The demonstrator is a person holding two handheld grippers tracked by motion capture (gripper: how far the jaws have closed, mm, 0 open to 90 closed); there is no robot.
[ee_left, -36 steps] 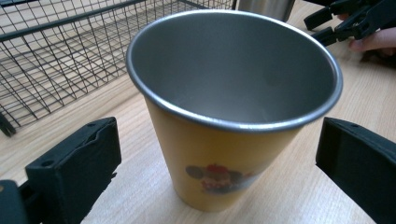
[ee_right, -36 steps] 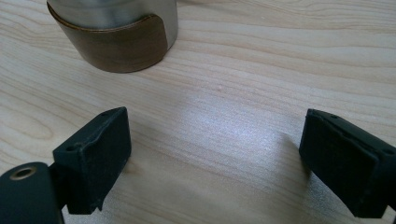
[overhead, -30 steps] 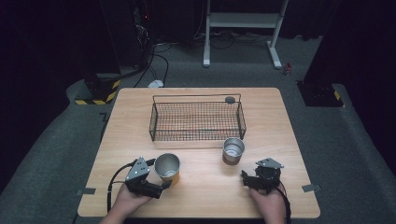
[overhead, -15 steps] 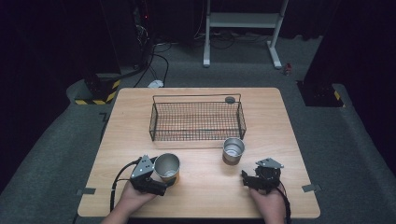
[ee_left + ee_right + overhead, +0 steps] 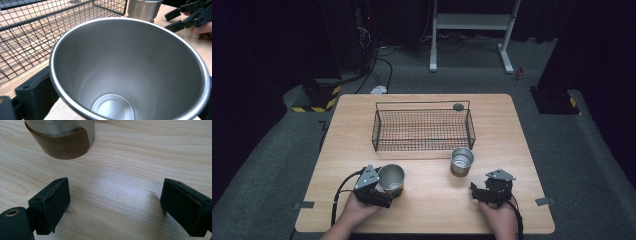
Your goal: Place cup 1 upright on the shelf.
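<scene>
The left gripper (image 5: 384, 192), near left, has just been closing its fingers; the right gripper (image 5: 482, 192), near right, holds its fingers spread wide.

Steel cup (image 5: 391, 177) upright near the table's front-left, mouth up.

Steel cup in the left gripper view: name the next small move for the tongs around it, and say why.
Probably finish closing the left tongs on the steel cup. Their jaws have just been closing with the cup between them. One pad lies by its wall, but a firm press cannot be told. A sure grip should come before any lift toward the wire basket.
</scene>
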